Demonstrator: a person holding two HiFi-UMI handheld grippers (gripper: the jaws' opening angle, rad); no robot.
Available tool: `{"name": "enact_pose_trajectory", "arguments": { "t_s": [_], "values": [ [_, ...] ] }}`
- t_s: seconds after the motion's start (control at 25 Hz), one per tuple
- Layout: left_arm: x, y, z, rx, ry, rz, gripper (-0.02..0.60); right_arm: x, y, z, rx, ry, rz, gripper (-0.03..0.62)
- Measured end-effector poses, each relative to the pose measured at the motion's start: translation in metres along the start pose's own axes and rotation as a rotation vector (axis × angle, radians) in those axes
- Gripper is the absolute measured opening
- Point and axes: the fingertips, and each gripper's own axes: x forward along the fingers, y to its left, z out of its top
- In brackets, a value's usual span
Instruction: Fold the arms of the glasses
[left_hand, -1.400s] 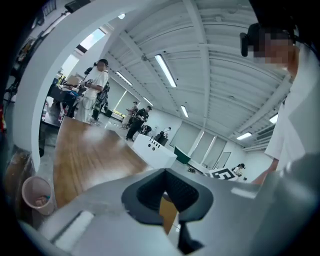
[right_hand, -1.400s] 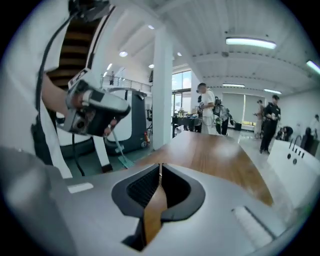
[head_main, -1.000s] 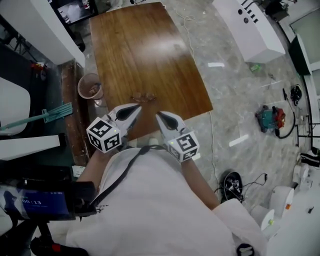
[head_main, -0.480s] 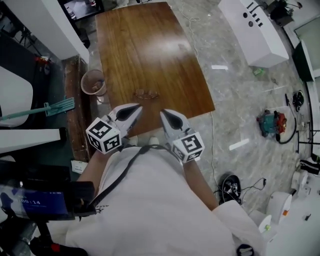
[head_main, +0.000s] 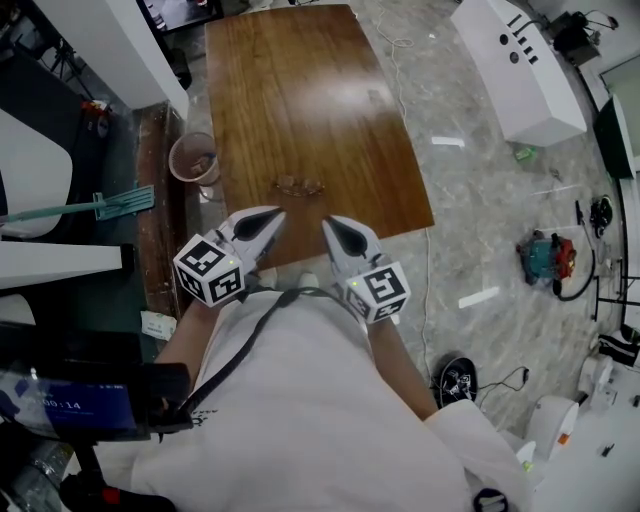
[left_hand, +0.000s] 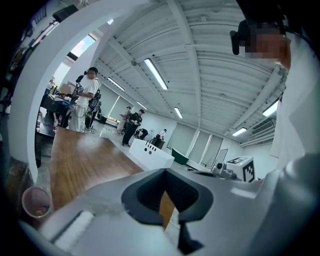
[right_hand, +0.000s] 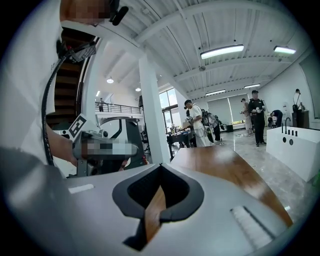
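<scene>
Head view: small brownish glasses (head_main: 299, 185) on wooden table (head_main: 300, 90)

The right tongs (head_main: 330, 226) have just been closing, and their jaws now meet tip to tip with nothing between them. In the head view the camera has swung a little, so the table (head_main: 300, 90) and the glasses (head_main: 300, 185) by its near edge show slightly further right.

In the head view, the glasses (head_main: 300, 185) are too small for me to tell how their arms lie. The teal broom (head_main: 110, 205) runs off the left edge. I cannot tell what sits inside the cup (head_main: 193, 160).
</scene>
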Motion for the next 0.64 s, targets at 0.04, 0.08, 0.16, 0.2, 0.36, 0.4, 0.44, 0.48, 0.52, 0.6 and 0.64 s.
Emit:
{"name": "enact_pose_trajectory", "arguments": {
  "t_s": [0.04, 0.08, 0.16, 0.2, 0.36, 0.4, 0.44, 0.48, 0.52, 0.6, 0.64],
  "values": [
    [-0.0004, 0.0010, -0.0006, -0.002, 0.000, 0.003, 0.006, 0.0005, -0.0005, -0.0004, 0.001, 0.002, 0.001, 0.009],
    [-0.0008, 0.0018, -0.0015, -0.004, 0.001, 0.006, 0.006, 0.0008, -0.0009, -0.0008, 0.002, 0.004, 0.002, 0.009],
    [-0.0017, 0.0037, -0.0042, -0.008, 0.004, 0.012, 0.006, 0.0012, -0.0013, -0.0017, 0.001, 0.007, 0.003, 0.009],
    [-0.0022, 0.0048, -0.0057, -0.010, 0.005, 0.015, 0.006, 0.0015, -0.0014, -0.0021, -0.001, 0.008, 0.004, 0.009],
    [-0.0029, 0.0058, -0.0066, -0.014, 0.002, 0.022, 0.006, 0.0025, -0.0026, -0.0003, -0.008, 0.008, 0.006, 0.009],
    [-0.0024, 0.0055, -0.0060, -0.014, 0.002, 0.023, 0.006, 0.0026, -0.0033, 0.0009, -0.010, 0.007, 0.006, 0.008],
    [-0.0017, 0.0052, -0.0053, -0.014, 0.001, 0.023, 0.006, 0.0029, -0.0039, 0.0021, -0.012, 0.005, 0.007, 0.008],
    [-0.0011, 0.0051, -0.0047, -0.014, 0.002, 0.023, 0.006, 0.0032, -0.0044, 0.0030, -0.013, 0.003, 0.007, 0.008],
    [-0.0007, 0.0051, -0.0043, -0.015, 0.002, 0.024, 0.006, 0.0036, -0.0046, 0.0035, -0.014, 0.003, 0.008, 0.008],
    [-0.0006, 0.0055, -0.0042, -0.016, 0.003, 0.025, 0.006, 0.0049, -0.0046, 0.0036, -0.017, 0.005, 0.010, 0.008],
    [-0.0007, 0.0058, -0.0043, -0.017, 0.004, 0.026, 0.006, 0.0055, -0.0044, 0.0036, -0.018, 0.006, 0.011, 0.008]
  ]
}}
